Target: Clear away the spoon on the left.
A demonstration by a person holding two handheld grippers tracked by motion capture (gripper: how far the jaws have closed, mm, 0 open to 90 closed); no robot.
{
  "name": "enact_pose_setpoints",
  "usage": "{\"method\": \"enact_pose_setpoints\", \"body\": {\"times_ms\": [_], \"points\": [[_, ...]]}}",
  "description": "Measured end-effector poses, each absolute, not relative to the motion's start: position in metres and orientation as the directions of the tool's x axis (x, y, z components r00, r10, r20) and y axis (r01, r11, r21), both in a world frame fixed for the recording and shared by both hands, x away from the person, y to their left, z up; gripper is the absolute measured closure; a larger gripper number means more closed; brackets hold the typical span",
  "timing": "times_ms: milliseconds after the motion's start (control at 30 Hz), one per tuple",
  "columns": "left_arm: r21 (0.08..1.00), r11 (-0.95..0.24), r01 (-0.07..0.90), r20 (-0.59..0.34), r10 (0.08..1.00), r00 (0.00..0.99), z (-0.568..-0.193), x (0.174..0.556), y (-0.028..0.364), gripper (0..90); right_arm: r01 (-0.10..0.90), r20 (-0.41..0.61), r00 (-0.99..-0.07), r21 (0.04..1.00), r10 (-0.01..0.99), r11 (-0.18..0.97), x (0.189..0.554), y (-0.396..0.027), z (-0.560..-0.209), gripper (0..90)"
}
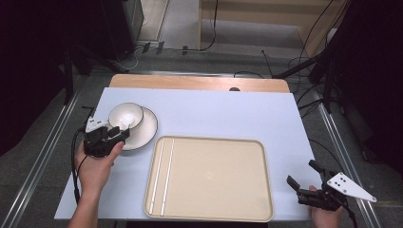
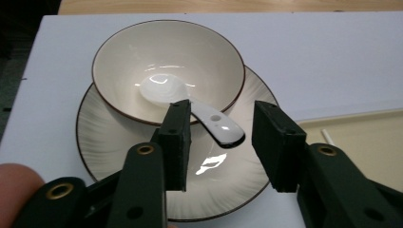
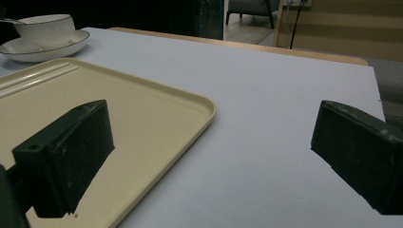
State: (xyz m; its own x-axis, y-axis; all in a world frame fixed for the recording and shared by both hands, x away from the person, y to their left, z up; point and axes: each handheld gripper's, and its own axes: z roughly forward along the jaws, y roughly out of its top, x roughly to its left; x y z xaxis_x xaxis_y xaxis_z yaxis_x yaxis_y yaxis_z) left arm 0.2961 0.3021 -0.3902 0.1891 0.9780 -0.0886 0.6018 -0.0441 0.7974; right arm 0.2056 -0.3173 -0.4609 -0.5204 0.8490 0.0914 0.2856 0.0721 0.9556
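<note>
Left hand-held gripper (image 2: 221, 142) is straddling the handle of the white spoon (image 2: 190, 107), jaws partly open. One pad is sitting right at the handle, the other is standing clear of it, so not clamped yet. No earlier look, so just the state: released, nothing held.

Spoon is lying in the bowl (image 2: 123, 71), scoop end down in the well, handle sticking out over the rim toward the gripper. Bowl is sitting on the saucer plate (image 2: 102, 133), at the left of the desk (image 1: 214, 114).

Handling, my read: glazed ceramic, stiff, light, slick, chips easily. Pads are likely to slip on that glaze, and the handle is tapering. Best grab is across the flat handle near the small hole, squeezing on the wide faces, then lifting straight up so the scoop isn't dragging the bowl or tipping it on the plate.

Right hand-held gripper (image 3: 211, 161) is hovering wide open over the desk beside the beige tray (image 3: 157, 114), holding nothing.

Views: left gripper view is giving the pad-to-handle gap and the hole. High view is giving the layout, with two white chopsticks (image 1: 161, 175) lying along the tray's left side. Right gripper view is showing the bowl and plate far off past the tray.
</note>
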Motion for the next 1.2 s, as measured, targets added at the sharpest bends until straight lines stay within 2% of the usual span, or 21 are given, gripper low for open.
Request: {"method": "enact_pose_setpoints", "body": {"times_ms": [133,267,533,633,733,933,1200], "points": [[0.793,-0.039,0.608,-0.086,0.981,0.175,-0.391,0.296,0.305,66.9,0.285,0.093,-0.520,0.956,0.849,0.070,0.206,-0.318,-0.461,0.2],[0.793,-0.021,0.609,-0.098,0.982,0.163,-0.391,0.295,0.309,69.4,0.283,0.093,-0.522,0.957,0.848,0.069,0.206,-0.317,-0.460,0.2],[0.805,0.057,0.590,-0.172,0.975,0.141,-0.395,0.299,0.319,64.3,0.287,0.095,-0.524,0.955,0.846,0.070,0.207,-0.319,-0.462,0.2],[0.794,0.110,0.597,-0.244,0.958,0.148,-0.397,0.301,0.325,65.9,0.282,0.098,-0.521,0.957,0.848,0.063,0.207,-0.319,-0.461,0.2],[0.781,0.129,0.610,-0.277,0.949,0.153,-0.398,0.302,0.326,67.4,0.286,0.106,-0.520,0.957,0.848,0.055,0.207,-0.321,-0.462,0.2],[0.765,0.127,0.632,-0.293,0.941,0.166,-0.402,0.306,0.321,68.1,0.283,0.099,-0.522,0.957,0.847,0.062,0.207,-0.319,-0.461,0.2],[0.773,0.124,0.622,-0.272,0.950,0.149,-0.404,0.306,0.322,85.2,0.287,0.103,-0.520,0.956,0.848,0.060,0.207,-0.320,-0.462,0.2]]}}
